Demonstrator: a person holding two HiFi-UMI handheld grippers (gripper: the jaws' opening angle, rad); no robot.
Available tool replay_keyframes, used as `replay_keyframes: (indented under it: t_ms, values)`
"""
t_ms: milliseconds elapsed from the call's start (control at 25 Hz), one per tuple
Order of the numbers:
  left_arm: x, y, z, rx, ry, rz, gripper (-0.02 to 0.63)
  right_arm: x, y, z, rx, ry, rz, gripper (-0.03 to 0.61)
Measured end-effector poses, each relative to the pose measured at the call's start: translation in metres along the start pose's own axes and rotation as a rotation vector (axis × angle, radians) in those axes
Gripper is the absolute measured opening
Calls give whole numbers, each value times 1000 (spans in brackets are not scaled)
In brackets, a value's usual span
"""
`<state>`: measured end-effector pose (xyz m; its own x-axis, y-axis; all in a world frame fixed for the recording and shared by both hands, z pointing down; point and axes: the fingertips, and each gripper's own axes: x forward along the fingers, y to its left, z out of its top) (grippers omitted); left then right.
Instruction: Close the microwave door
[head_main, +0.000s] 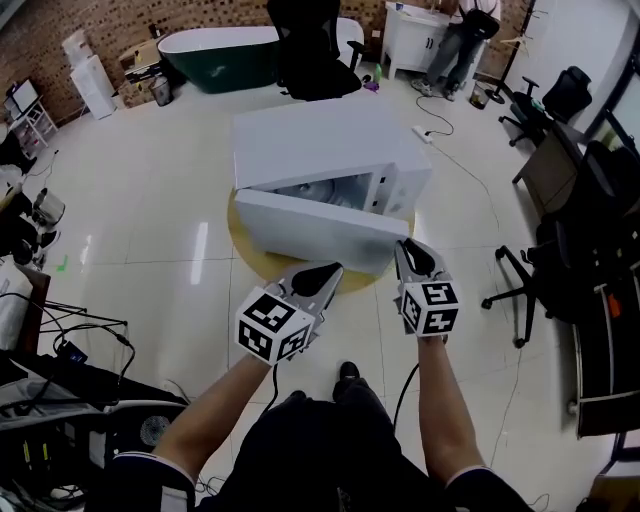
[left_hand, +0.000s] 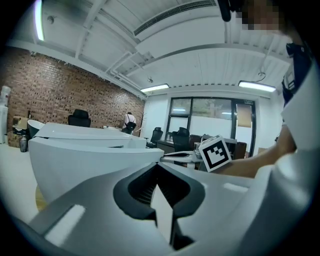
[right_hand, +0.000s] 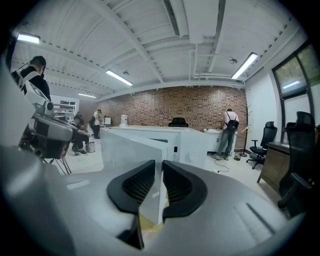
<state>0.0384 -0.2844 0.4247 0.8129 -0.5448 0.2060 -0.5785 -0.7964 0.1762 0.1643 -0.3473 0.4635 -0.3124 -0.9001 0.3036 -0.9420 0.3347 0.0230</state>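
A white microwave (head_main: 320, 140) stands on a round yellowish table (head_main: 262, 262). Its door (head_main: 310, 225) is partly open, hinged at the left, with the free edge swung toward me. My right gripper (head_main: 407, 248) is at that free edge. In the right gripper view the door's edge (right_hand: 156, 200) runs between the black pads (right_hand: 182, 187), which close on it. My left gripper (head_main: 330, 272) hovers just in front of the door's lower edge, shut and empty. In the left gripper view the door (left_hand: 90, 162) fills the left side, beyond the meeting fingertips (left_hand: 150, 172).
Black office chairs stand at the right (head_main: 530, 290) and behind the microwave (head_main: 310, 50). A dark green tub (head_main: 215, 55) and a person (head_main: 460, 45) are at the back. A cable (head_main: 470, 180) lies on the floor. Cluttered equipment (head_main: 60, 400) sits at my left.
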Motion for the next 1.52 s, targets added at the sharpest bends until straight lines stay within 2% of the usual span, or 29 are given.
replay_keyframes:
  t_ms: [440, 800, 1160, 1520]
  values:
    - [26, 19, 7, -29, 5, 139, 11, 64, -36, 24, -37, -11, 86, 46]
    - [23, 34, 10, -31, 10, 227, 11, 100, -43, 36, -42, -21, 84, 44]
    - [25, 37, 10, -35, 11, 259, 11, 109, -46, 39, -51, -32, 55, 48]
    - [32, 31, 5, -38, 11, 260, 11, 108, -49, 37, -48, -22, 82, 54]
